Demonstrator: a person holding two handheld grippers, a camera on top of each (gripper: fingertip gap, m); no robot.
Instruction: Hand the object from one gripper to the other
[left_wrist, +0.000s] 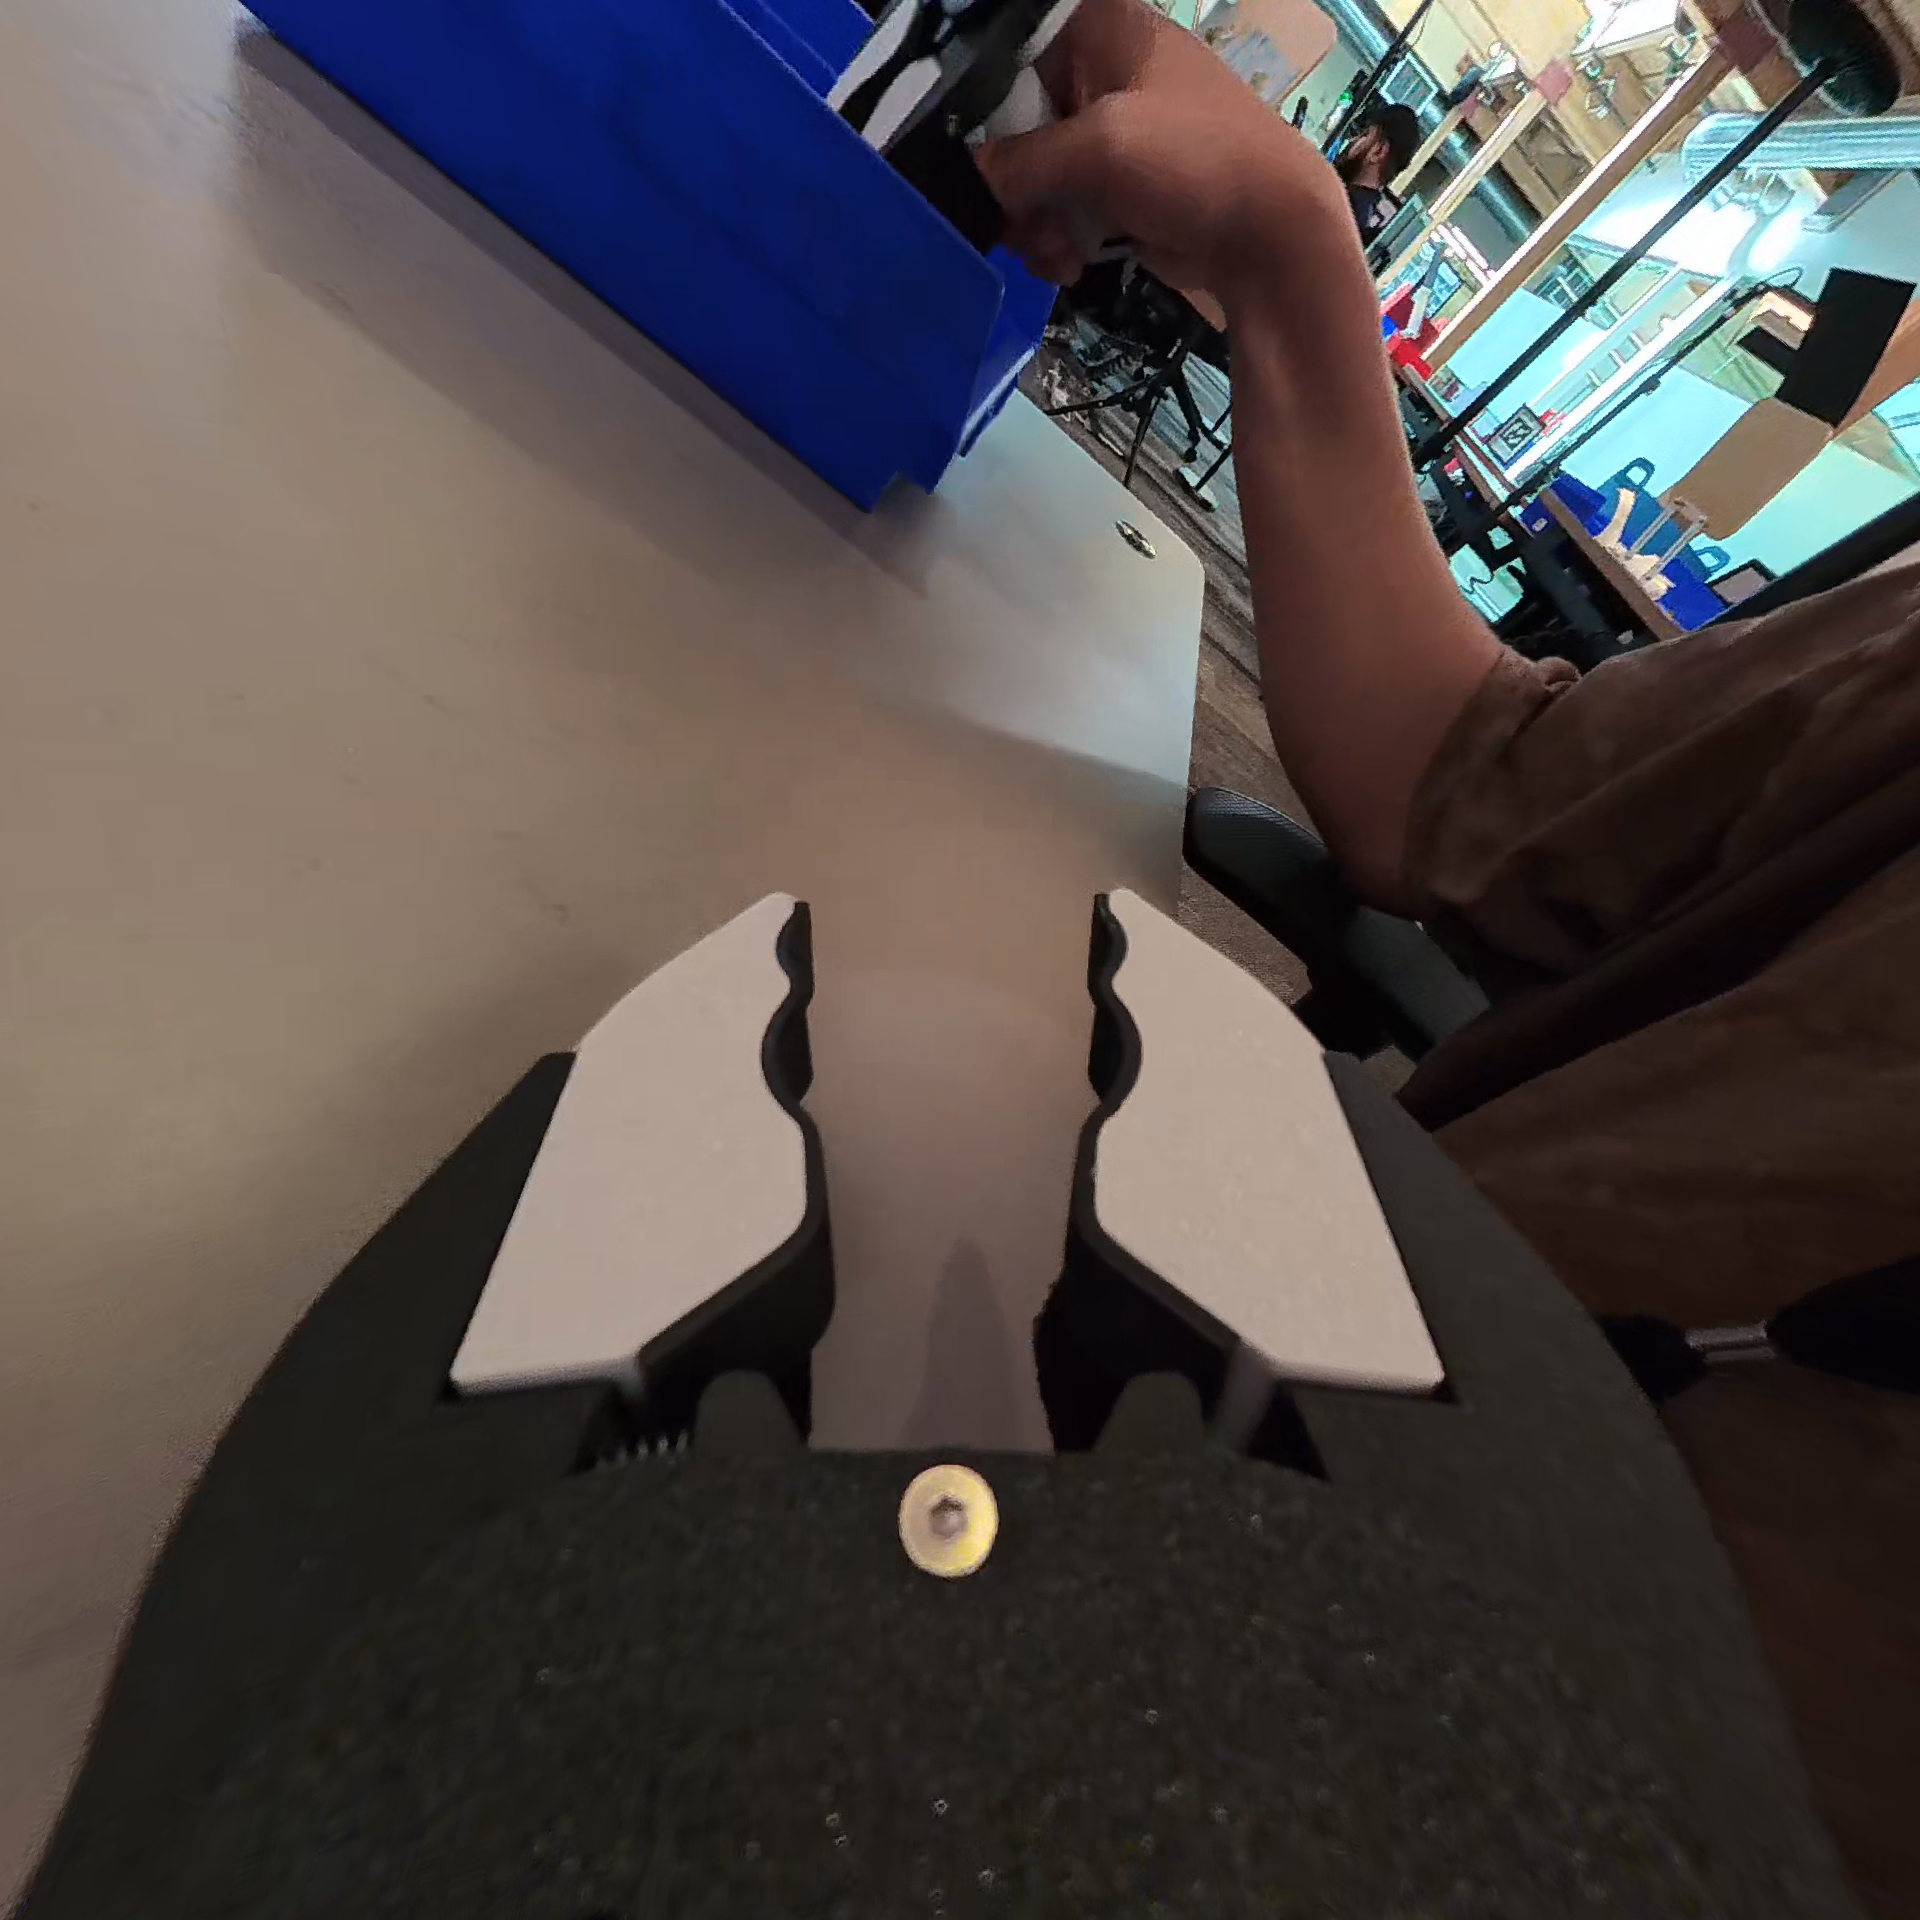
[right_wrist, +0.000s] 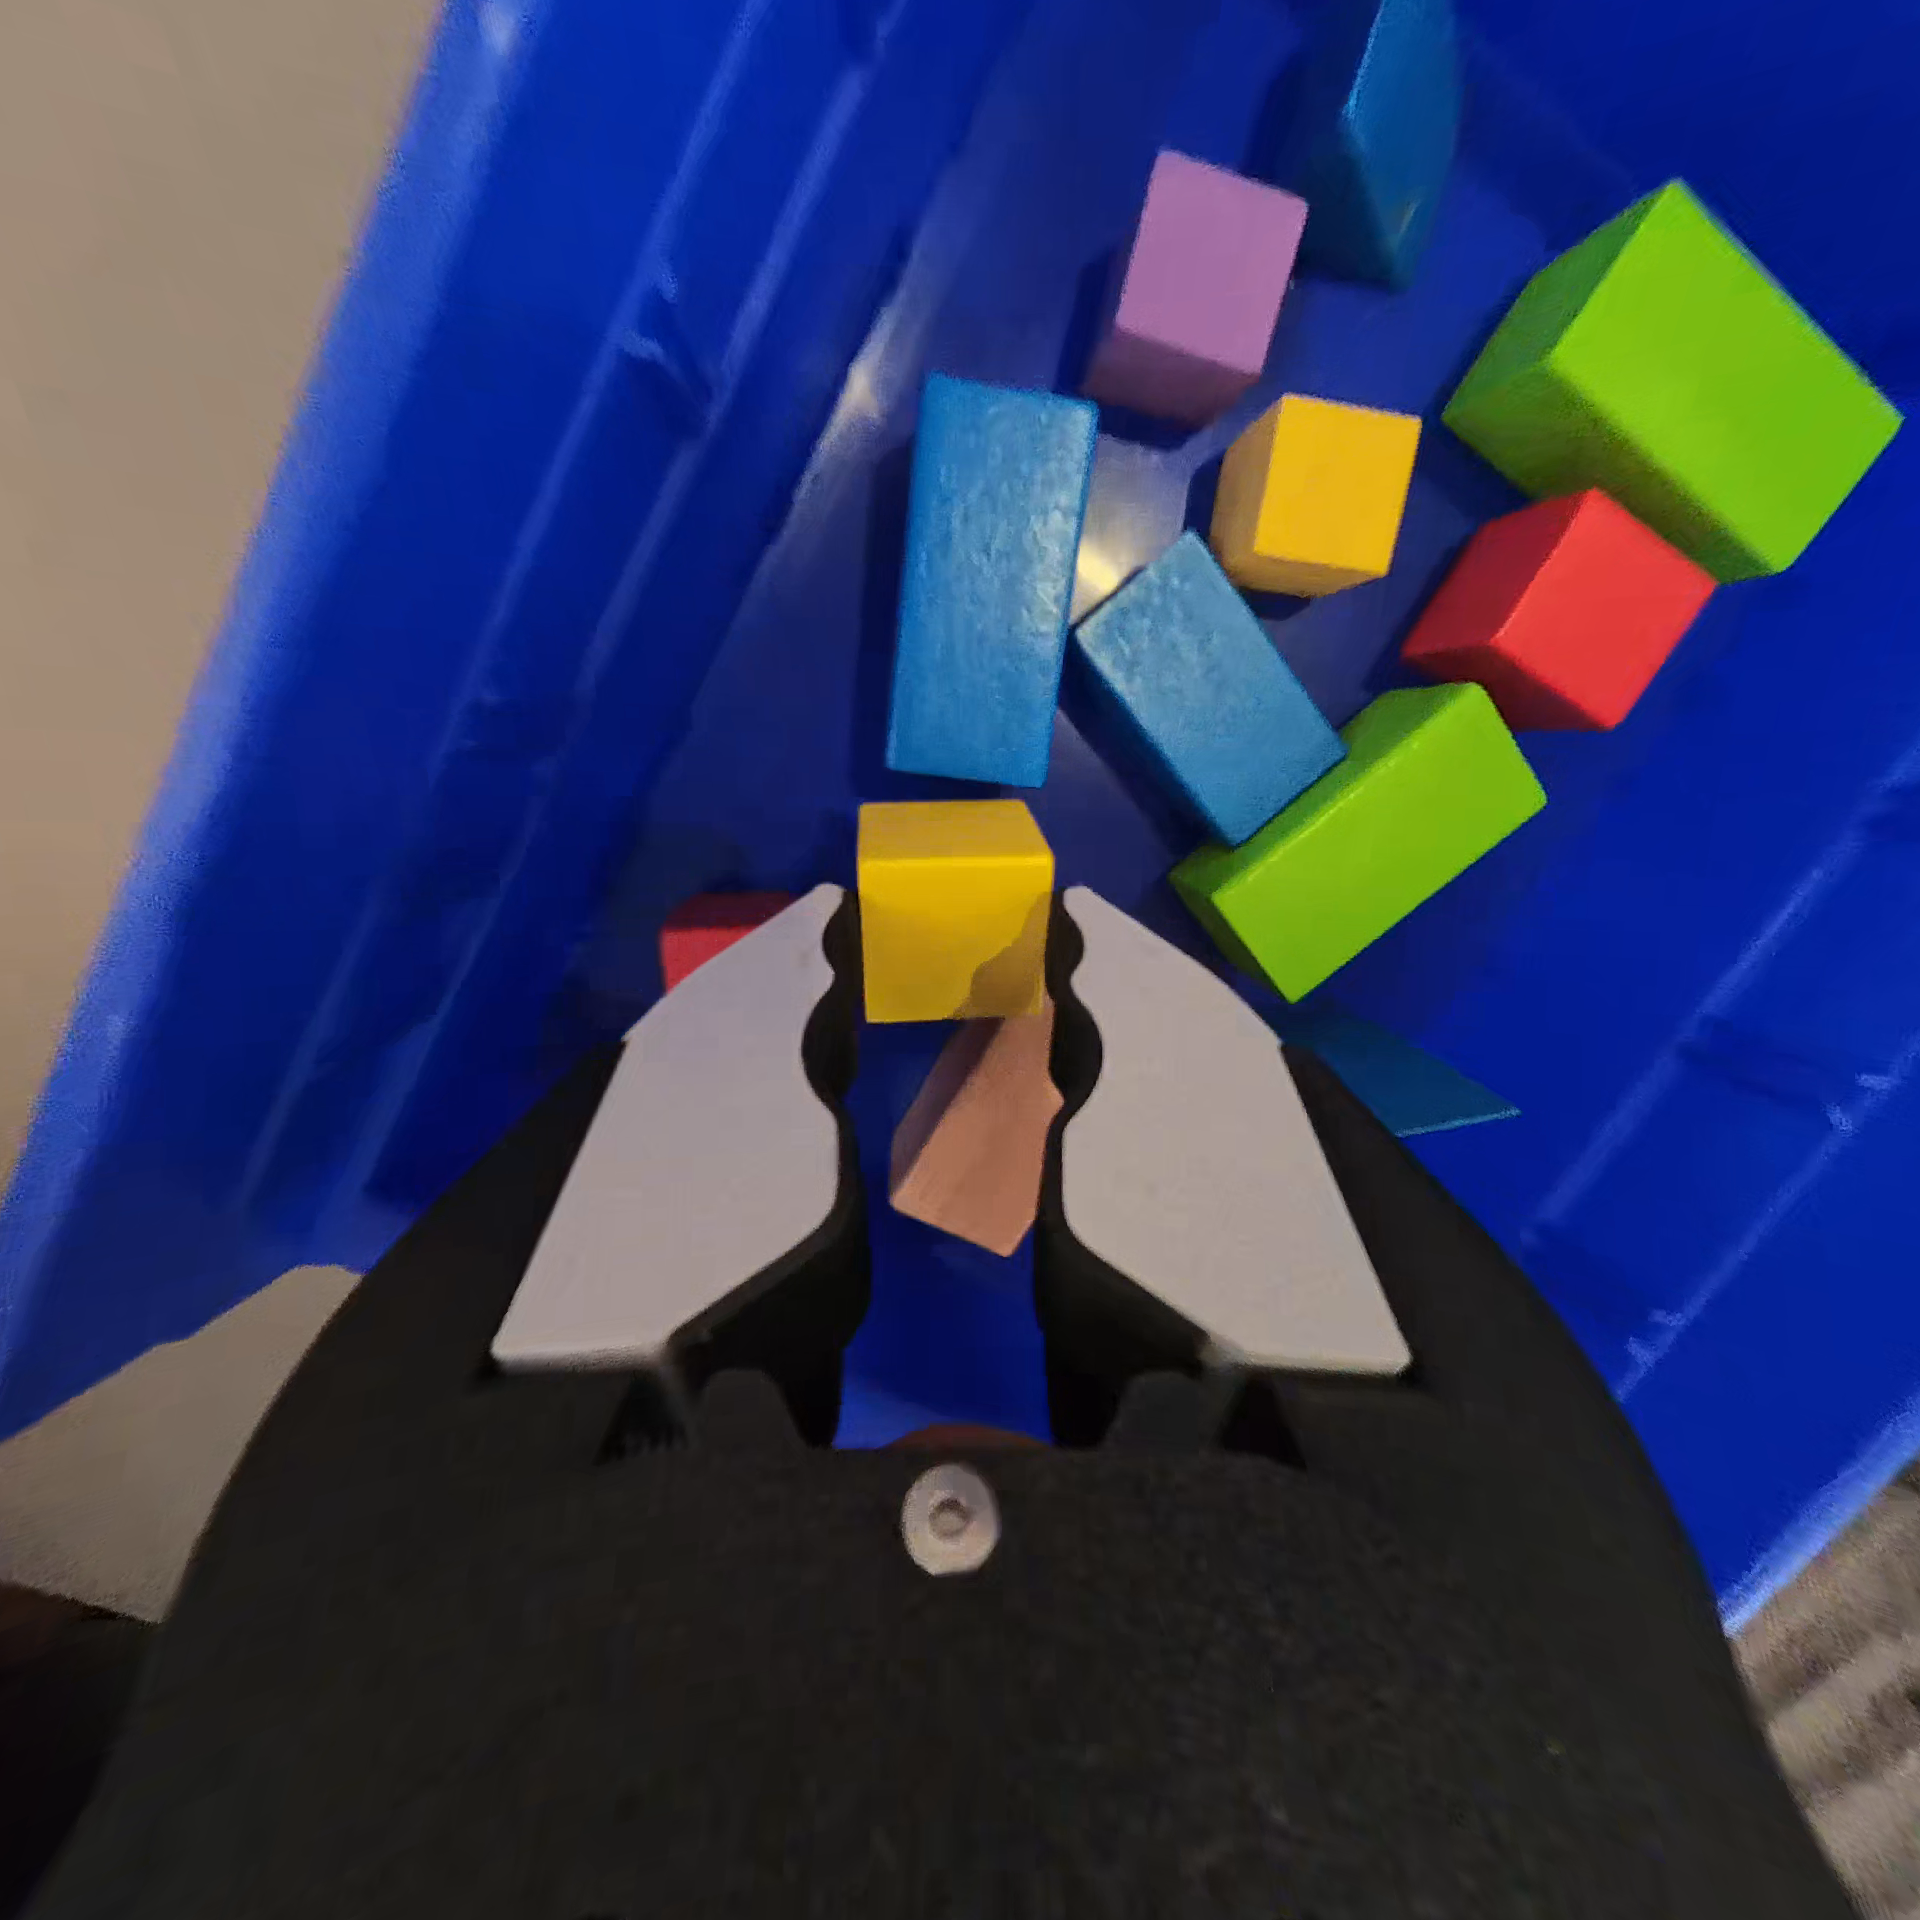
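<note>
The left hand-held gripper (left_wrist: 948, 914) hangs low over the bare worktop (left_wrist: 364, 727), its jaws wide apart with nothing between them. To the right, over the blue bin (right_wrist: 520, 623), the right hand-held gripper (right_wrist: 951, 909) has its fingertips against both sides of a yellow cube (right_wrist: 951, 904), seemingly gripping it above the loose blocks. So, by my reading, the pickup is done or nearly so, while the carry and the handover are both left. The cube has no long axis; 1 flat face looks back at the camera, edges roughly square to the fingers.
</note>
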